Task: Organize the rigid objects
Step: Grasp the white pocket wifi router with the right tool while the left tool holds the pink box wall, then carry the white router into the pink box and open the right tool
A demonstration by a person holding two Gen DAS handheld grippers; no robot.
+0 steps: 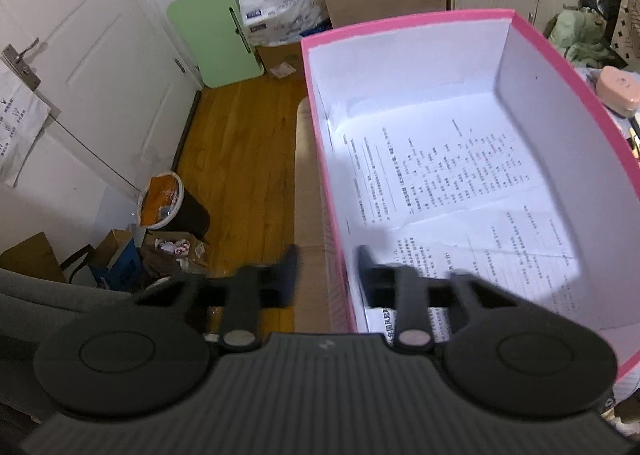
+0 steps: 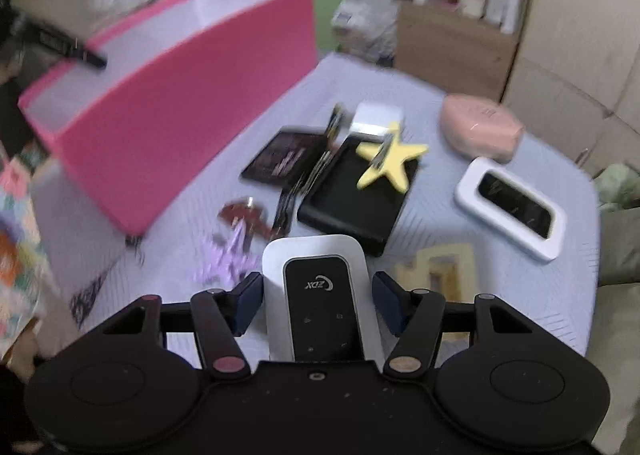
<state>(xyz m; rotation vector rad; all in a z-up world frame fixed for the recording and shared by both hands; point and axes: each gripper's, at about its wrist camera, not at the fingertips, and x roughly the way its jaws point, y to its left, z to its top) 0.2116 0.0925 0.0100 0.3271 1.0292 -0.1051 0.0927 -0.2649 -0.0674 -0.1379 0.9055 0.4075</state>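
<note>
A pink box (image 1: 560,67) with white inside walls holds only printed paper sheets (image 1: 460,183). My left gripper (image 1: 327,261) straddles the box's left wall, one finger outside and one inside, and looks closed on it. The box also shows in the right wrist view (image 2: 168,123) on the left of the lilac table. My right gripper (image 2: 318,287) is shut on a white device with a black screen (image 2: 320,291), held above the table. Ahead lie a yellow star (image 2: 388,163) on a black box (image 2: 352,203), a second white device (image 2: 512,207) and a pink case (image 2: 480,127).
A dark palette (image 2: 284,155), a purple star clip (image 2: 228,259), a brown clip (image 2: 248,215) and a yellow frame (image 2: 440,271) lie on the lilac tablecloth (image 2: 520,295). A wooden shelf unit (image 2: 460,15) stands behind. A bin (image 1: 168,203) and clutter sit on the wooden floor.
</note>
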